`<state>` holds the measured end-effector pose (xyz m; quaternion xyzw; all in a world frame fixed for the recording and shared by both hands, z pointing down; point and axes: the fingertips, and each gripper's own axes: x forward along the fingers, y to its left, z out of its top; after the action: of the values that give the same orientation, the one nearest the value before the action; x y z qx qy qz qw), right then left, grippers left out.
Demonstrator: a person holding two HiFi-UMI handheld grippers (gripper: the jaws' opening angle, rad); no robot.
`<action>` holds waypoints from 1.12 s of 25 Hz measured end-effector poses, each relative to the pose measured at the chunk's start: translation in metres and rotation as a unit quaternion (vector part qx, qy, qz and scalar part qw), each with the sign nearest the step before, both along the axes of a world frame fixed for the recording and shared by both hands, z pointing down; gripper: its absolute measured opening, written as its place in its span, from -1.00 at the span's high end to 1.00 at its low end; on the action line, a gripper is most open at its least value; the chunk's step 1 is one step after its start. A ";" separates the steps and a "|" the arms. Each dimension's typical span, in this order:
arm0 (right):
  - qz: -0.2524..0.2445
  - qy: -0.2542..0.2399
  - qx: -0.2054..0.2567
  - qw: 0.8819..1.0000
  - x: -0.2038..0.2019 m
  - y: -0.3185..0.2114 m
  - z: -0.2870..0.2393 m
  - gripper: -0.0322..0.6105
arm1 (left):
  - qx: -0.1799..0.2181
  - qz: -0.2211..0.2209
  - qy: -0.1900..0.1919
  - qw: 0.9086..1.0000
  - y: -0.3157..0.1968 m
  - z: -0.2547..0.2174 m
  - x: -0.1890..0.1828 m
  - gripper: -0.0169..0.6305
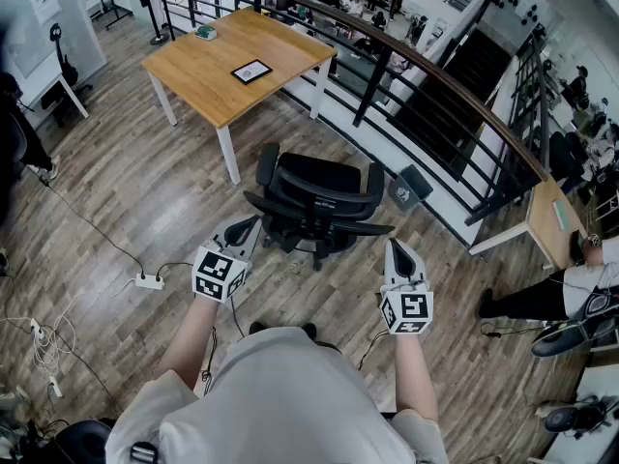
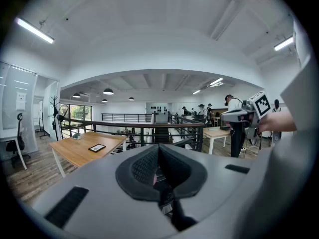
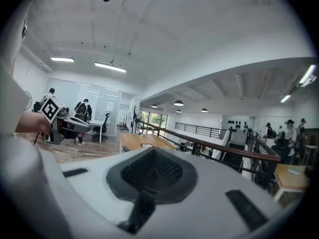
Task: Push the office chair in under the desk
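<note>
The black office chair stands on the wood floor, pulled out from the wooden desk, its backrest toward me. My left gripper is held just left of the chair's back, jaws shut with nothing in them. My right gripper hangs just right of the chair, also shut and empty. Neither touches the chair. In the left gripper view the closed left gripper points toward the desk, and the right gripper shows at the side. The right gripper view has the shut right gripper, the desk and the left gripper.
A black tablet and a small green thing lie on the desk. A dark railing runs behind desk and chair. A grey box sits by the railing. A power strip and cables lie at left. A person stands at right.
</note>
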<state>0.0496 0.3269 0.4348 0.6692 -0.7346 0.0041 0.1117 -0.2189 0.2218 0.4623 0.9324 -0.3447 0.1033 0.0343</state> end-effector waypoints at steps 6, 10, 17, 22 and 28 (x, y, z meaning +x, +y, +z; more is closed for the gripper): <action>0.000 0.002 0.000 1.000 0.000 0.004 -0.001 0.89 | -0.005 -0.001 0.001 1.000 0.004 0.001 -0.001 0.96; -0.003 0.003 0.001 1.000 -0.003 0.005 -0.003 0.89 | -0.006 0.000 0.002 1.000 0.006 0.000 0.000 0.96; 0.009 -0.006 0.005 1.000 0.007 0.007 -0.003 0.89 | -0.008 -0.004 -0.002 1.000 0.009 0.001 0.003 0.96; 0.013 0.003 -0.008 1.000 0.012 0.009 0.007 0.87 | -0.008 -0.013 -0.003 1.000 0.012 0.004 0.001 0.94; 0.010 0.002 -0.016 1.000 0.018 0.013 0.014 0.68 | -0.010 -0.024 -0.003 1.000 0.018 0.007 0.003 0.80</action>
<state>0.0673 0.3401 0.4487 0.6748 -0.7273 0.0157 0.1244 -0.2164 0.2393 0.4696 0.9233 -0.3656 0.1083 0.0453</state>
